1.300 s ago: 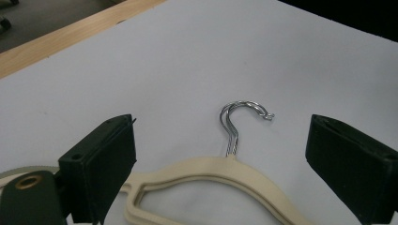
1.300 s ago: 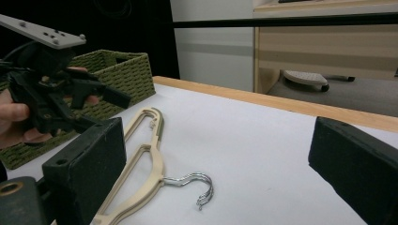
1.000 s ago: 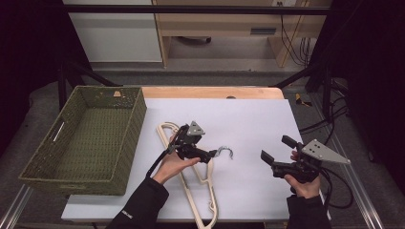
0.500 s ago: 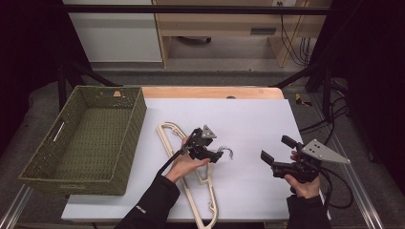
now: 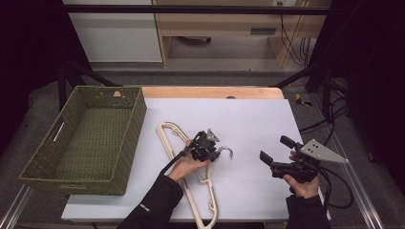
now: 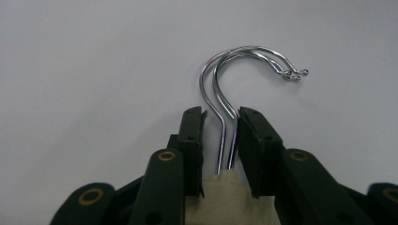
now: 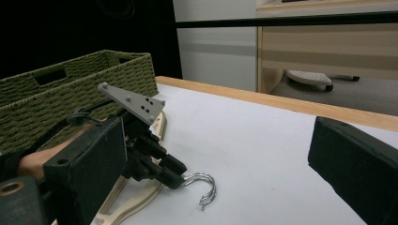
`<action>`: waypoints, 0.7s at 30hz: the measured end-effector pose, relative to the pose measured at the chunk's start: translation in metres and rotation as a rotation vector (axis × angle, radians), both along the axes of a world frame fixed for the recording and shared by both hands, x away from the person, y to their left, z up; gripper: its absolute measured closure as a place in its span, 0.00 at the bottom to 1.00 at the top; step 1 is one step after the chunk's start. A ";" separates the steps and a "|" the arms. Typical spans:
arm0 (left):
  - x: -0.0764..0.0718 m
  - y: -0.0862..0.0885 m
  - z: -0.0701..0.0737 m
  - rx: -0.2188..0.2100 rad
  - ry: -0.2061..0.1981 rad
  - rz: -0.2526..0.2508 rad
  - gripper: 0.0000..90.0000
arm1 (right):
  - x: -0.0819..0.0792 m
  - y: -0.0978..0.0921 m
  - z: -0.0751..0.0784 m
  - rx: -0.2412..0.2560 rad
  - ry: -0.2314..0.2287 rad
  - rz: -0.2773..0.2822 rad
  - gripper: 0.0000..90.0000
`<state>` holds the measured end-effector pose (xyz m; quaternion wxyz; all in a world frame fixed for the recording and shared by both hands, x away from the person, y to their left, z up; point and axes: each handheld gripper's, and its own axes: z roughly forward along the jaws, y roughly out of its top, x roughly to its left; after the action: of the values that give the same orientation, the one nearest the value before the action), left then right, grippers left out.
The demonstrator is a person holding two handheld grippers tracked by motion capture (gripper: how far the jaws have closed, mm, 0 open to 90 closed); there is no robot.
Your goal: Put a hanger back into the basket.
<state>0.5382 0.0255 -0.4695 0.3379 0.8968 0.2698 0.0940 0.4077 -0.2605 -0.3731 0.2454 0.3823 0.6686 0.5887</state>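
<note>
Item one: pair of cream hangers (image 5: 193, 179), stacked one on the other, lying flat on the white desk (image 5: 248, 124) near its front edge, just right of the basket. Their bodies ran from a loop at the far left toward the near edge. Two chrome hooks (image 6: 234, 79) lay side by side on the desk surface, both curving the same way, tips nearly touching each other.

Item two: left gripper (image 5: 213, 151), held in the person's left hand (image 5: 184, 166), positioned over the necks of the hangers. In the left gripper view its jaws stood either side of the two hook stems with a narrow gap on each side, not yet pinching; the cream neck showed between them at the bottom. The grey three-cornered plate sat on top of this gripper, seen in the right gripper view.

Item three: right gripper (image 5: 273, 153), held in the person's right hand (image 5: 302, 183), hovering above the right part of the desk, well apart from the hangers. Its jaws were spread wide and held nothing, pointing left toward the hooks.

Item four: woven green basket (image 5: 57, 162), rectangular, with a slot handle in its side wall, standing at the left edge of the desk.
</note>
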 end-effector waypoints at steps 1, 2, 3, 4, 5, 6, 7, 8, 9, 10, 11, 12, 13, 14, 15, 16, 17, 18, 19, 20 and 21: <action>0.000 0.000 0.001 -0.002 0.008 -0.007 0.85 | 0.000 0.000 0.000 -0.004 0.001 0.000 0.06; 0.000 0.000 0.000 -0.003 0.012 -0.011 0.87 | 0.000 0.000 0.000 -0.005 0.001 -0.001 0.06; 0.000 0.000 0.000 0.000 0.011 -0.013 0.89 | 0.000 0.001 0.000 -0.006 0.002 -0.001 0.06; 0.000 0.000 0.000 0.000 0.011 -0.013 0.89 | 0.000 0.001 0.000 -0.006 0.003 -0.001 0.06; 0.000 0.000 0.001 0.009 0.008 -0.020 0.89 | 0.000 0.001 0.000 -0.006 0.003 -0.001 0.06; 0.000 0.000 0.001 0.008 0.011 -0.022 0.90 | 0.000 0.001 0.000 -0.007 0.003 -0.003 0.06; 0.000 -0.001 0.001 -0.004 0.015 -0.020 0.92 | 0.001 0.001 -0.001 -0.008 0.002 -0.002 0.06; -0.001 -0.001 0.002 0.000 0.013 -0.021 0.94 | 0.000 0.001 -0.001 -0.007 0.004 -0.003 0.06; -0.001 -0.001 0.002 0.000 0.013 -0.021 0.95 | 0.000 0.001 -0.001 -0.007 0.004 -0.003 0.06; -0.001 0.000 0.003 0.012 0.013 -0.031 0.95 | 0.000 0.001 -0.001 -0.007 0.004 -0.003 0.06; -0.001 0.000 0.003 0.012 0.012 -0.031 0.95 | 0.001 0.001 -0.001 -0.007 0.004 -0.002 0.06; -0.001 0.000 0.004 0.010 0.006 -0.030 0.95 | 0.001 0.001 -0.001 -0.006 0.006 0.001 0.06; -0.001 0.001 0.005 0.012 0.004 -0.030 0.95 | 0.001 0.002 -0.001 -0.005 0.007 0.001 0.06; -0.001 0.001 0.005 0.012 0.004 -0.030 0.95 | 0.001 0.002 -0.001 -0.008 0.005 0.002 0.06; -0.001 0.001 0.006 0.008 0.004 -0.026 0.95 | 0.001 0.002 -0.002 -0.014 0.002 0.004 0.06; -0.001 0.002 0.007 -0.003 0.006 -0.021 0.95 | 0.001 0.002 -0.002 -0.014 0.002 0.004 0.06; -0.001 0.003 0.008 -0.005 0.001 -0.022 0.96 | 0.001 0.003 -0.002 -0.010 0.007 0.003 0.06; -0.002 0.004 0.010 -0.005 -0.004 -0.023 0.96 | 0.001 0.003 -0.002 -0.013 0.014 0.006 0.06; -0.003 0.006 0.013 -0.012 -0.005 -0.022 0.96 | 0.002 0.004 -0.003 -0.014 0.011 0.003 0.06; -0.003 0.007 0.015 -0.015 -0.007 -0.024 0.96 | 0.002 0.005 -0.003 -0.016 0.013 0.010 0.06; -0.004 0.008 0.018 -0.018 -0.018 -0.022 0.96 | 0.002 0.006 -0.003 -0.017 0.016 0.017 0.07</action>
<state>0.5338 0.0338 -0.4520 0.3496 0.8956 0.2576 0.0961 0.4096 -0.2547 -0.3765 0.2386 0.3791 0.6787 0.5820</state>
